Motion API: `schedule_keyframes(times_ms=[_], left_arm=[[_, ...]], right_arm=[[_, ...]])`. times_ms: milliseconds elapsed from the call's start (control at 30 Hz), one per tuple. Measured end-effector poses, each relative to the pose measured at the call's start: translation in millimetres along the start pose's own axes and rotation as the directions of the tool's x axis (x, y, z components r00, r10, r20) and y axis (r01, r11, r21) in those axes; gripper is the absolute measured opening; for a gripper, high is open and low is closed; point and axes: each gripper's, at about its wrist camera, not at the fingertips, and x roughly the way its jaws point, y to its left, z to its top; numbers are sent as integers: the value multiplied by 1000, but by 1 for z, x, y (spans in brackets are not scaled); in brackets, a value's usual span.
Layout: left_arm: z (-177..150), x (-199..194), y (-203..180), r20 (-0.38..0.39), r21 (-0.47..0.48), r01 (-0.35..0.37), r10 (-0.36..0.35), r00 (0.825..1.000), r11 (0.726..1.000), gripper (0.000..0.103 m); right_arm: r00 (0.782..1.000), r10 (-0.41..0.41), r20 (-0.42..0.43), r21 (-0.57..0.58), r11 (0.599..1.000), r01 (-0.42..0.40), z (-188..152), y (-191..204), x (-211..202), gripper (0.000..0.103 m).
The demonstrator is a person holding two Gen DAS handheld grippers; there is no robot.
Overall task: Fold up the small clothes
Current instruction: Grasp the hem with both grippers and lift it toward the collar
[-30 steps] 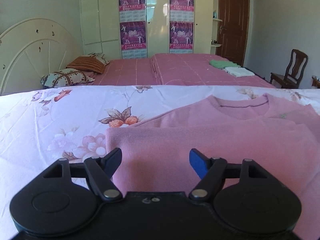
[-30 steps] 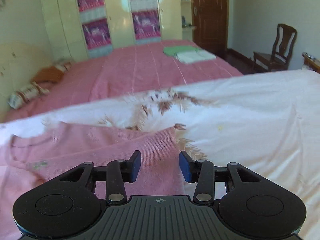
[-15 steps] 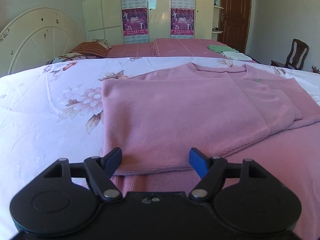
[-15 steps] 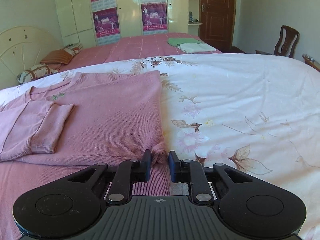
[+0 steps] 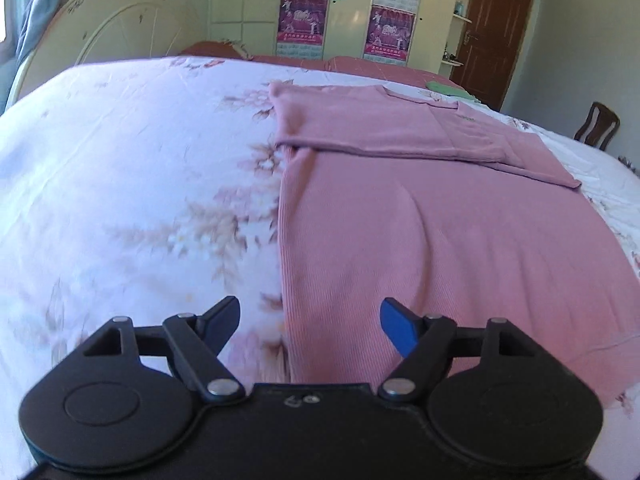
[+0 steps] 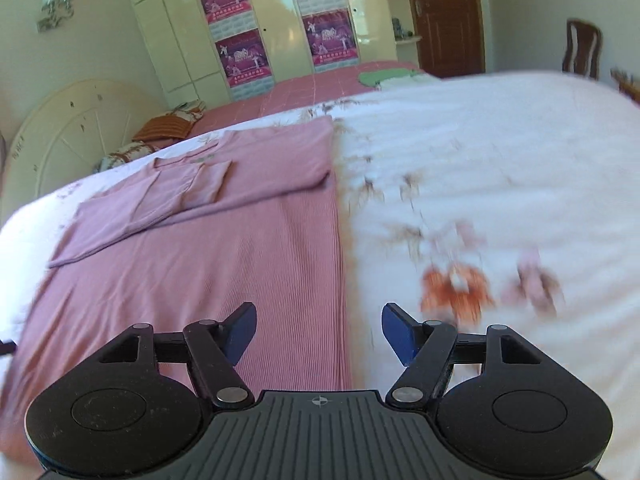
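**Now both tools hang open over the pink sweater**

Now the pink sweater [image 5: 440,216] lies flat on the bed [image 5: 120,184], on the white floral cover, its upper part folded down over the body so that a sleeve and the neckline rest on top. In the left wrist view the left tool [image 5: 310,326] hovers above the sweater's near left edge, its blue pads spread wide with nothing pinched; the edge runs between them, clear of both pads. In the right wrist view the right tool [image 6: 319,330] hovers over the sweater's right edge [image 6: 338,264], one pad above the knit and the other above the floral cover. Its jaws have just been opening, and they stand spread with no cloth held between them. Beyond the bed are a second bed with a pink cover [image 6: 312,88], a cream headboard [image 6: 72,128], a wardrobe with posters [image 6: 240,52], a brown door [image 5: 494,32] and a wooden chair [image 6: 582,48]. Motion blur smears the floral print.
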Motion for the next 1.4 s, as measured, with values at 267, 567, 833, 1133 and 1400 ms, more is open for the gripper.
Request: schedule_keyframes(times_ms=[267,567,833,1133,1400], left_arm=[[-58,-34,31,-42,-295,236,-260,965,926,50],[-53,-7,31,-20,-378,336,-371,929,863,51],[-46,18,39,17,-445,442,-486,874,779,51],[-53,9,26,-28,-365,370,-408,913,854,4],[-55,-34,38,223,-365,478,-423,878,799,4]], right_arm=[[990,126,-68,234,966,-107,-71,-31,-60,68],[957,283,-65,405,884,-234,-77,-56,-59,68],[926,365,-98,420,859,-294,-70,-47,-28,34],[922,377,-88,421,853,-309,-77,-55,-26,10],[873,471,127,310,817,-486,-48,-48,-83,8]])
